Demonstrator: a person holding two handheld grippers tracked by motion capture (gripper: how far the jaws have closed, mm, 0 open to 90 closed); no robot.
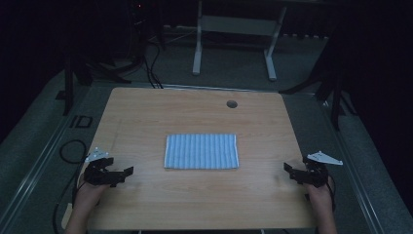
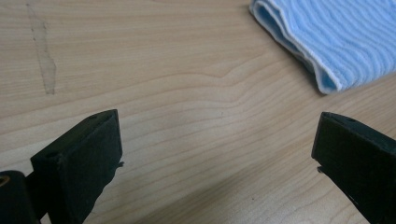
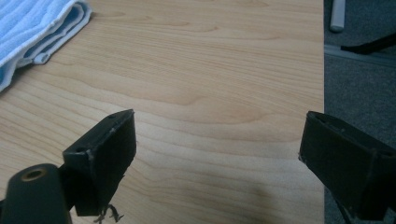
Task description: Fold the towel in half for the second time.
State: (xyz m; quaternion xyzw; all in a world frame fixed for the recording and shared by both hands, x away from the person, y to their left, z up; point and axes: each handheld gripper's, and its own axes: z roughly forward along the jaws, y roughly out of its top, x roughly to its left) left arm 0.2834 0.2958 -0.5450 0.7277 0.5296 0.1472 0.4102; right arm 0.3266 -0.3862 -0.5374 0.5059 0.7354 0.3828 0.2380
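While folded blue towel (image 1: 201,151) lies mid-table (image 1: 146,112), left gripper (image 1: 122,175) at 8 o'clock, right gripper (image 1: 290,171) at 4 o'clock, both jaws wide, empty.

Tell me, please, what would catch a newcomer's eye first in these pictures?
Most striking is the folded blue striped towel, lying flat near the middle of the light wooden table, alone apart from the grippers. The left gripper and the right gripper sit near the table's two front corners, both open and well apart from the towel. Beyond the table, the room is dark, with a white table frame on the floor.
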